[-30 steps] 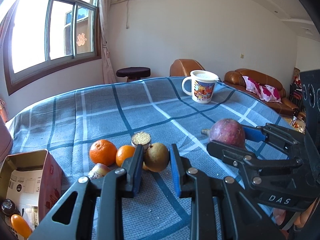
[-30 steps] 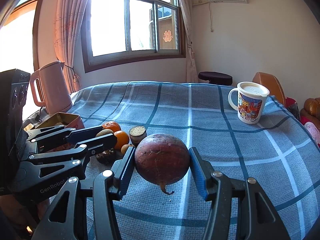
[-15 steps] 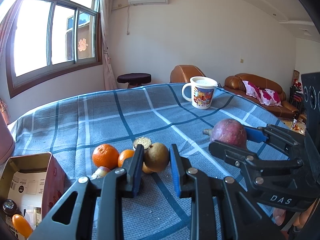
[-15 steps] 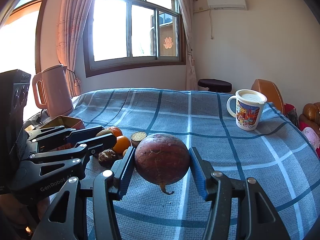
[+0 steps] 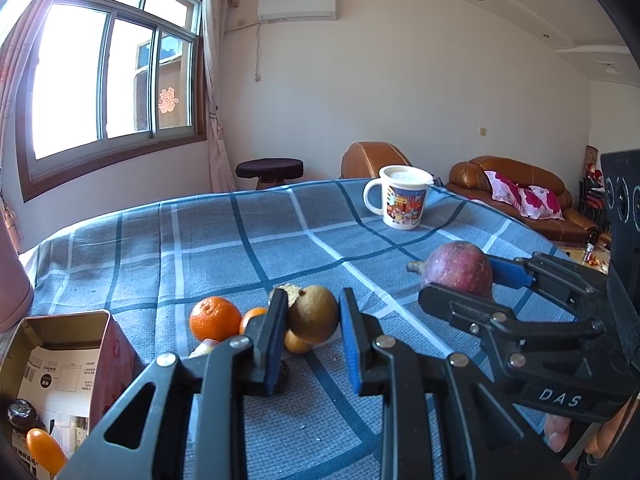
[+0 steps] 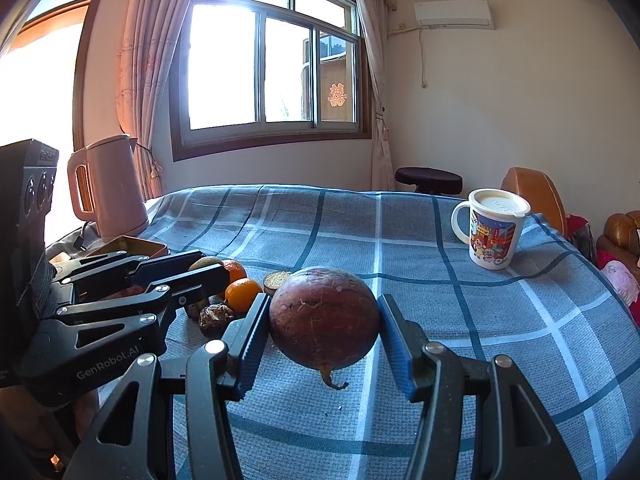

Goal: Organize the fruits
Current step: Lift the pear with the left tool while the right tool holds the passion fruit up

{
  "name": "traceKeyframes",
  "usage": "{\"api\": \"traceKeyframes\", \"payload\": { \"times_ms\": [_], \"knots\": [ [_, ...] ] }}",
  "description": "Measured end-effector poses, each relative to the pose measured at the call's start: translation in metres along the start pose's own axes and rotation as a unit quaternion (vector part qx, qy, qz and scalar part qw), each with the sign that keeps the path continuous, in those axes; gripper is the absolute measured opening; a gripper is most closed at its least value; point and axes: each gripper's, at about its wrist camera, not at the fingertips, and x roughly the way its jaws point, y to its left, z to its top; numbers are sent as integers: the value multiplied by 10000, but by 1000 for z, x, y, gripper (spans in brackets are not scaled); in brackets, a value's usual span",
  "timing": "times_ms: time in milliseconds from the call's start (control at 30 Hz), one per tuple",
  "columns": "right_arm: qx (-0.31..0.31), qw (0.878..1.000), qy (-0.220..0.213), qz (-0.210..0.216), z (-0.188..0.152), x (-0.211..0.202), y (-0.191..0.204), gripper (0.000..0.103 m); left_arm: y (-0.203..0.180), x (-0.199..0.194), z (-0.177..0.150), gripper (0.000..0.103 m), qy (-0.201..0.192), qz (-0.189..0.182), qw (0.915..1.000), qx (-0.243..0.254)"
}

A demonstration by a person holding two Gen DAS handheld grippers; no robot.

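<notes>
We see bright window, pale curtains, cream walls, brown leather sofa, dark stool.

A blue plaid cloth covers the table. Toward its far side stands a white mug printed with a bright cartoon scene, a lid on top. A pale pink kettle sits at the window-side edge, with an open tin box nearby holding papers. Behind the table there is a dark round stool, a brown leather sofa with floral cushions, and an air conditioner high on the wall.
</notes>
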Motion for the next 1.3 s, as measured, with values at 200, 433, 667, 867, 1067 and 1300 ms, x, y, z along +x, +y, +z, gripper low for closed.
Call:
{"api": "traceKeyframes", "payload": {
  "times_ms": [200,433,667,867,1067,1300],
  "knots": [
    [-21,10000,-87,-14,0,-3,0,55,-1,-5,0,27,-106,27,9999,40],
    [-43,9999,-161,-31,-1,-5,1,55,-2,-9,-1,27,-224,64,9997,50],
    [-90,9995,-310,-50,-1,-11,2,55,-5,-14,-2,27,-381,193,9990,129],
    [-136,9992,-364,6,-1,-13,8,55,-9,-20,-3,27,-492,308,9980,232],
    [-160,9993,-346,45,1,-10,13,55,-6,-23,-4,27,-513,308,9980,225],
    [-213,9993,-292,76,2,-7,19,55,0,-26,-5,27,-475,335,9981,187]
  ]
}}
